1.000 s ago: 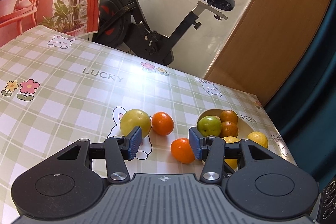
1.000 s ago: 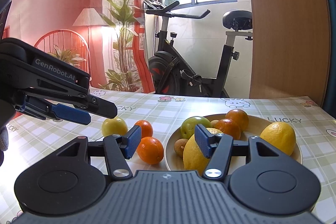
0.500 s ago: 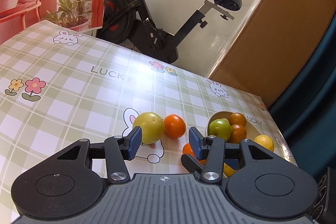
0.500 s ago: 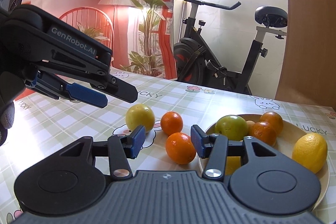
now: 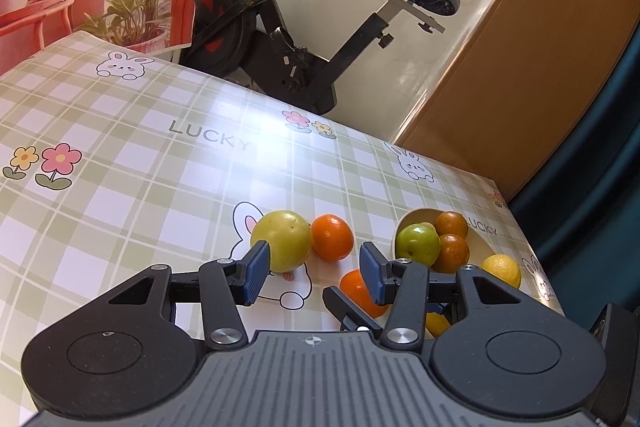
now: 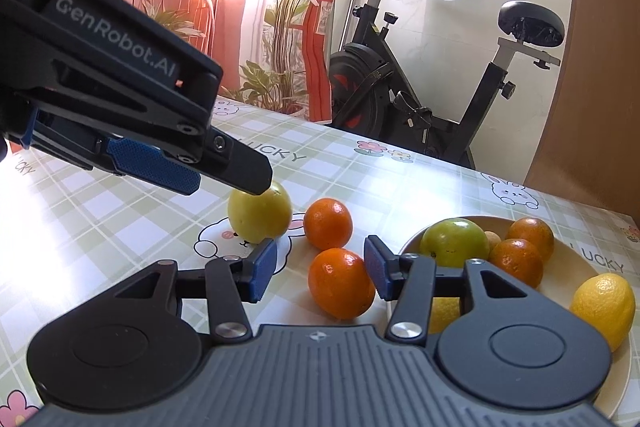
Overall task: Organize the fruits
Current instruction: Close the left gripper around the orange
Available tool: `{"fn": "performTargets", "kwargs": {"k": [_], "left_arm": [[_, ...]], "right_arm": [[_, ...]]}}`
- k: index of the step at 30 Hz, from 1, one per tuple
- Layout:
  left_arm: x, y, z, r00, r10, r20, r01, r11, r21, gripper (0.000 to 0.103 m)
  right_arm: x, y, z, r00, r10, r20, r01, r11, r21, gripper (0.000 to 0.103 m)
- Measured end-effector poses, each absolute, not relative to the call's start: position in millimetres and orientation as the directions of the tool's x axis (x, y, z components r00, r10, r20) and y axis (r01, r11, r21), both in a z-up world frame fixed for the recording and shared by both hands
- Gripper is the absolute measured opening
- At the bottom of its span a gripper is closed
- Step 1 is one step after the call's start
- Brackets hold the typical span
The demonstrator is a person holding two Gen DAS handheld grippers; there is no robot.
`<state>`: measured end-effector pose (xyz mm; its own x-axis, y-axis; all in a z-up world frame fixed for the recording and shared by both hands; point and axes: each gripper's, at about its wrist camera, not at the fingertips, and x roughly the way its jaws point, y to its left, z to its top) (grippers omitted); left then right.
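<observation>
- While both grippers hang low over the glossy checked tablecloth [image 5: 120, 155], the right gripper [image 6: 320, 267] has its ribbed blue pads either side of a dimpled round orange [image 6: 340, 283]; its jaws have just been closing then easing apart, and a gap shows on the left side, so the orange lies ungripped.
- Left gripper [image 5: 312, 273] stands released, nothing between its pads; a smooth yellow-green apple [image 5: 286, 239] sits just beyond its left pad.
- A second orange [image 5: 332, 237] lies touching that apple, on the cloth.
- The shallow cream plate [image 6: 576, 259] holds a green apple [image 6: 454, 241], two darker oranges and a lemon [image 6: 604, 307] near its rim.
- Open cloth stretches far to the left; the table's far edge runs close behind the plate, with an exercise bike [image 5: 304, 39] beyond.
</observation>
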<state>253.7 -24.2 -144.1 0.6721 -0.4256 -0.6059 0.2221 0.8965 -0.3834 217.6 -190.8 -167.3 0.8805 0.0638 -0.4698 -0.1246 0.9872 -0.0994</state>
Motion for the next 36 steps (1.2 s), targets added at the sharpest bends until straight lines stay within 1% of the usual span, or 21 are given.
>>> {"fn": "performTargets", "kwargs": {"k": [6,8,10,12,14,16,20,22,24,25,26,29,36], "left_arm": [[254,-22,-144,0.673,-0.422,-0.608,0.209,0.896,-0.391,0.051],[253,-22,-144,0.672,-0.422,-0.609,0.211,0.897,-0.389,0.051],[254,-23,-144,0.670,-0.422,-0.610,0.211,0.897,-0.389,0.051],[254,-24,-144,0.670,-0.423,-0.610,0.212,0.897,-0.388,0.051],[254,-24,-144,0.670,-0.426,-0.607,0.215,0.895,-0.390,0.051],[254,-24,-145,0.669,-0.428,-0.608,0.217,0.895,-0.391,0.051],[253,-25,-146,0.664,-0.434,-0.609,0.222,0.892,-0.393,0.051],[253,-25,-147,0.658,-0.441,-0.610,0.229,0.890,-0.395,0.051],[254,-26,-148,0.647,-0.455,-0.612,0.236,0.883,-0.407,0.051],[254,-26,-149,0.638,-0.462,-0.616,0.239,0.879,-0.412,0.051],[256,-27,-151,0.627,-0.467,-0.623,0.241,0.878,-0.414,0.051],[258,-31,-156,0.609,-0.472,-0.638,0.244,0.876,-0.416,0.051],[268,-47,-170,0.566,-0.482,-0.669,0.261,0.874,-0.409,0.051]], "right_arm": [[205,-198,-165,0.878,0.178,-0.444,-0.204,0.979,-0.011,0.052],[199,-200,-164,0.897,0.147,-0.417,-0.168,0.986,-0.016,0.048],[198,-203,-162,0.912,0.088,-0.401,-0.104,0.994,-0.017,0.048],[203,-202,-163,0.902,0.056,-0.429,-0.075,0.997,-0.028,0.049],[207,-196,-163,0.892,0.052,-0.450,-0.092,0.994,-0.066,0.053],[210,-190,-165,0.882,0.058,-0.468,-0.115,0.989,-0.093,0.052],[218,-180,-172,0.859,0.013,-0.511,-0.105,0.983,-0.152,0.053],[220,-176,-175,0.849,0.022,-0.528,-0.130,0.977,-0.169,0.053],[221,-175,-179,0.831,0.052,-0.554,-0.163,0.975,-0.153,0.050],[223,-176,-180,0.822,0.060,-0.566,-0.167,0.976,-0.140,0.043],[223,-179,-180,0.821,0.067,-0.568,-0.165,0.979,-0.122,0.041],[225,-185,-181,0.815,0.072,-0.574,-0.153,0.984,-0.093,0.042],[226,-191,-179,0.803,0.122,-0.584,-0.184,0.982,-0.047,0.042]]}}
